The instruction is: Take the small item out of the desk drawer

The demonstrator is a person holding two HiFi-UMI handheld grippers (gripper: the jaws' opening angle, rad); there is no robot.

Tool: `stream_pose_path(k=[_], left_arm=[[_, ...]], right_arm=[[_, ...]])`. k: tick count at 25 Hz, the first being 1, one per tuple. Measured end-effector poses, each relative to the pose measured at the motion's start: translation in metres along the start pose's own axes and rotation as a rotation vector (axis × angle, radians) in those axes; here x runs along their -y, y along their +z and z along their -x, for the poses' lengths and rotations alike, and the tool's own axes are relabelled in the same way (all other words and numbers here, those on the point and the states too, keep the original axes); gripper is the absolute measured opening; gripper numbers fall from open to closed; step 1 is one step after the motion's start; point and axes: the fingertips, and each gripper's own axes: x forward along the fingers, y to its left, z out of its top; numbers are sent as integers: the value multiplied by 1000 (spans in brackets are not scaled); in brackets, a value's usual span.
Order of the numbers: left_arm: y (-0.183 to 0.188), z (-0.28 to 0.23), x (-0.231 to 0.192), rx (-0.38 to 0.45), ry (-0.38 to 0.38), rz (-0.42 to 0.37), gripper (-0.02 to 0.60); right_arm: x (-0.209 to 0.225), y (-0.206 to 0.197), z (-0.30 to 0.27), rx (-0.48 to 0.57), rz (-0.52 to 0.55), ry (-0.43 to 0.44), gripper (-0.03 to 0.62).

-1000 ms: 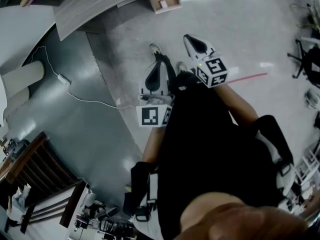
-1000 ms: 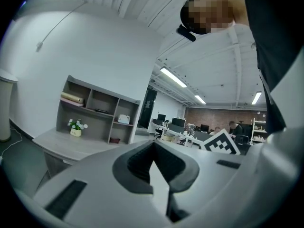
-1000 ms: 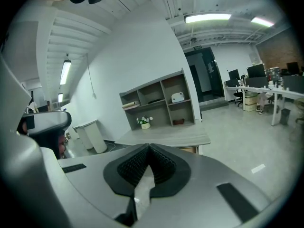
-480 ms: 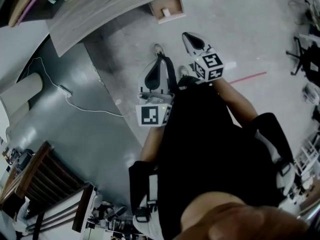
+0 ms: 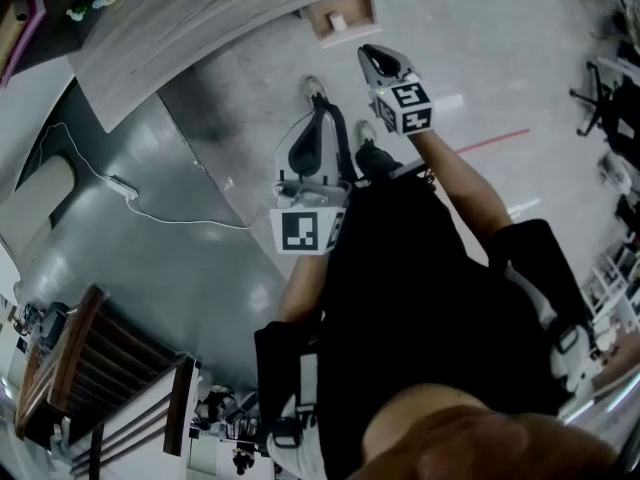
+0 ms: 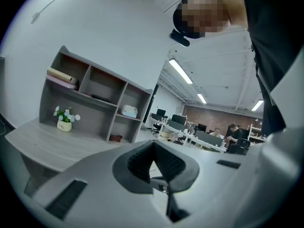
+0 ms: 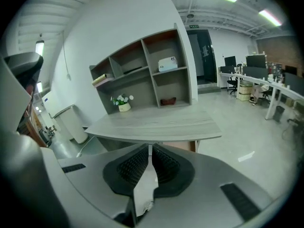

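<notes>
A grey wood desk [image 5: 200,18] stands at the top of the head view. Its wooden drawer [image 5: 365,8] is pulled open, and a small white item [image 5: 337,22] lies inside. My right gripper [image 5: 368,50] is shut and empty, its tip just below and right of the drawer. In the right gripper view the right gripper [image 7: 150,148] points at the desk [image 7: 156,125], jaws together. My left gripper [image 5: 318,113] hangs lower, near my body, also shut and empty. Seen from its own camera, the left gripper [image 6: 153,144] has its tips touching and the desk [image 6: 42,141] to its left.
A shelf unit [image 7: 142,75] with a potted plant [image 7: 122,102] stands on the desk. A white cable and power strip [image 5: 120,186] lie on the floor to the left. A wooden chair [image 5: 100,368] stands at bottom left, office chairs [image 5: 600,88] at right.
The right gripper has moved forward toward the open drawer. The head view has shifted, bringing more of the desk into view. The left gripper has stayed about where it was.
</notes>
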Motion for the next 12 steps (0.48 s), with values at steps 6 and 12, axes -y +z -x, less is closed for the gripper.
stream_pose_path(k=[6, 12], left_arm=[[-11, -27, -27, -27, -2, 20, -2], [-23, -46, -46, -42, 3, 43, -2]], right_arm=[[35, -40, -66, -108, 3, -48, 62], [61, -81, -125, -220, 5, -75, 102]])
